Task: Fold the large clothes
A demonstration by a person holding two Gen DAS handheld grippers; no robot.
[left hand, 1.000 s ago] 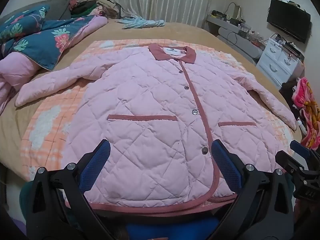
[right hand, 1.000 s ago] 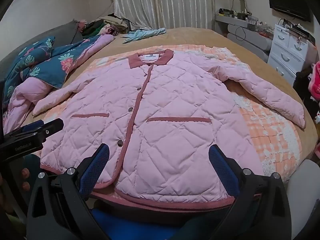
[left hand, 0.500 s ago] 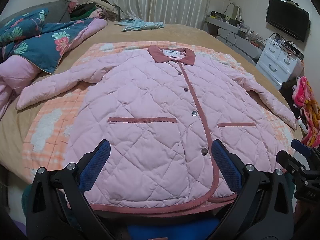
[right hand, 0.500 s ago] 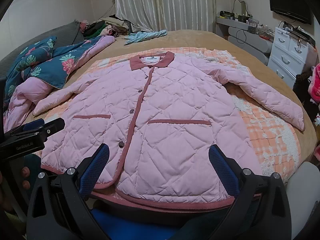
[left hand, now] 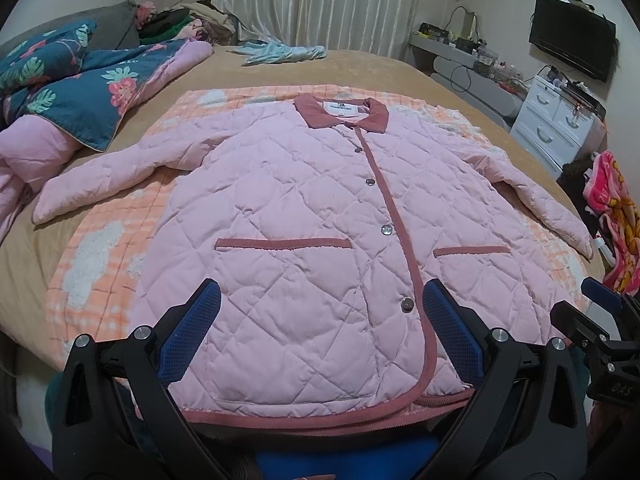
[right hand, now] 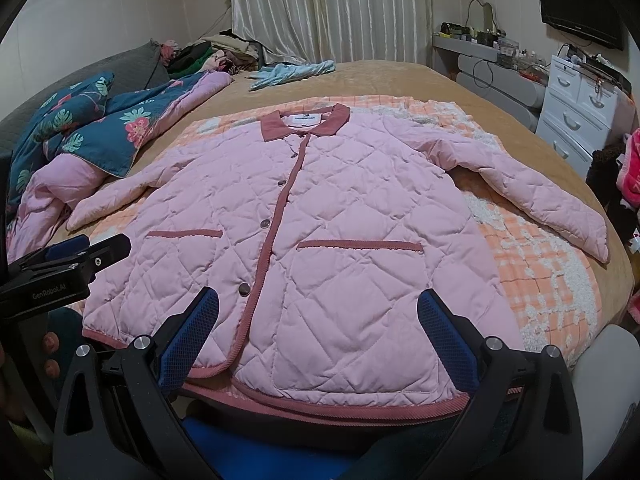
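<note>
A pink quilted jacket [left hand: 304, 216] with a dusty-rose collar and trim lies flat, buttoned, front up, on the bed, both sleeves spread outward; it also shows in the right wrist view [right hand: 320, 216]. My left gripper [left hand: 320, 332] is open and empty, hovering above the jacket's hem left of the button placket. My right gripper [right hand: 318, 330] is open and empty above the hem on the right half. Each gripper shows at the edge of the other's view: the right one [left hand: 600, 320] and the left one [right hand: 76, 256].
An orange checked blanket [left hand: 100, 248] lies under the jacket on the tan bed [left hand: 360, 68]. A teal floral duvet [left hand: 80, 96] is piled at the left. A light blue garment [left hand: 280, 50] lies at the far end. A white dresser [left hand: 556, 124] stands at the right.
Both grippers have risen or tilted slightly, so the jacket sits a little lower in both views. Both stay open. The jacket has not moved.
</note>
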